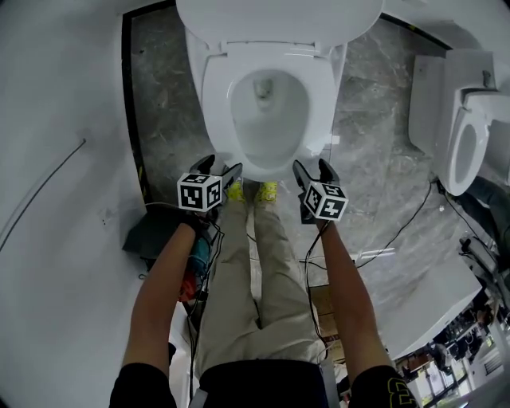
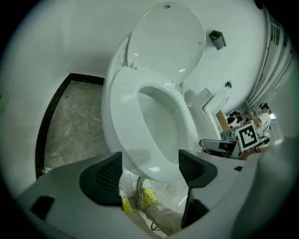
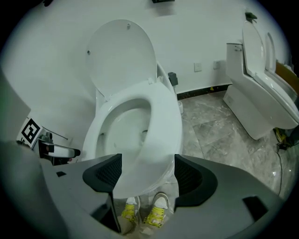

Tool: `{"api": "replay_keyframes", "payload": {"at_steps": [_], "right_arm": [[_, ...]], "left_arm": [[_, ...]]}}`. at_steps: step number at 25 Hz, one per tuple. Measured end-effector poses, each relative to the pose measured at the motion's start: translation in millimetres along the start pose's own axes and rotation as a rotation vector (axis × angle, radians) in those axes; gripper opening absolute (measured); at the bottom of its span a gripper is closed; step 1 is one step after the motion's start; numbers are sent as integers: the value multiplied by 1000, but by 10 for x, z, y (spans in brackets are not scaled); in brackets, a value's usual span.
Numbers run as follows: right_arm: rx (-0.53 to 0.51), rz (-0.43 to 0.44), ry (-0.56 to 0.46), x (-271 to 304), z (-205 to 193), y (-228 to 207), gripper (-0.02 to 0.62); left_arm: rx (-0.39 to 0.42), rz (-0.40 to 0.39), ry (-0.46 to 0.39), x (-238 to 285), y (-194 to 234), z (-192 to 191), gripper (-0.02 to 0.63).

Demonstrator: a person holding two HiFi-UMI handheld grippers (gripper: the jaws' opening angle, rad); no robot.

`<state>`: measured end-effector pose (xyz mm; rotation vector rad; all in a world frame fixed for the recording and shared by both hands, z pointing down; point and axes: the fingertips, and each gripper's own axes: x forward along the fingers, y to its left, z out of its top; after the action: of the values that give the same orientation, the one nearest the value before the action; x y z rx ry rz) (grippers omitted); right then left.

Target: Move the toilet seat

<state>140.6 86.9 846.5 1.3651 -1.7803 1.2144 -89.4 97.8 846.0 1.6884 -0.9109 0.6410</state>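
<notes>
Head view is showing the toilet bowl (image 1: 269, 127) with its lid (image 1: 279, 20) standing up and the toilet seat (image 1: 213, 96) lying flat on it. Both forearms (image 1: 159, 295) are angling downward, left gripper (image 1: 221, 167) and right gripper (image 1: 312, 169) hovering by the seat's front edge, jaws spread wide, gripping nothing.

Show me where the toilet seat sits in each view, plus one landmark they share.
Head view: toilet seat at top centre, lying flat.
Left gripper view: toilet seat at centre, front rim showing between the jaws.
Right gripper view: toilet seat at centre, front rim showing between the jaws.
Shared landmark: yellow-laced shoes, just below the seat's front rim.
</notes>
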Motion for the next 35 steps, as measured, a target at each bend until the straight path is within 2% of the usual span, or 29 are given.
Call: {"api": "replay_keyframes", "payload": {"at_steps": [6, 11, 16, 23, 28, 35], "right_arm": [[33, -1, 21, 138, -157, -55, 360], [102, 12, 33, 258, -172, -47, 374], [78, 9, 36, 266, -164, -60, 374], [77, 8, 48, 266, -164, -32, 376], [59, 14, 50, 225, -130, -16, 374], [103, 53, 46, 192, -100, 23, 374]], "left_arm": [[-74, 17, -35, 128, 188, 34, 377], [-85, -3, -36, 239, 147, 32, 377], [-124, 16, -70, 302, 136, 48, 385], [-119, 20, -47, 296, 144, 49, 387], [-157, 17, -65, 283, 118, 72, 396], [-190, 18, -63, 282, 87, 96, 407]]}}
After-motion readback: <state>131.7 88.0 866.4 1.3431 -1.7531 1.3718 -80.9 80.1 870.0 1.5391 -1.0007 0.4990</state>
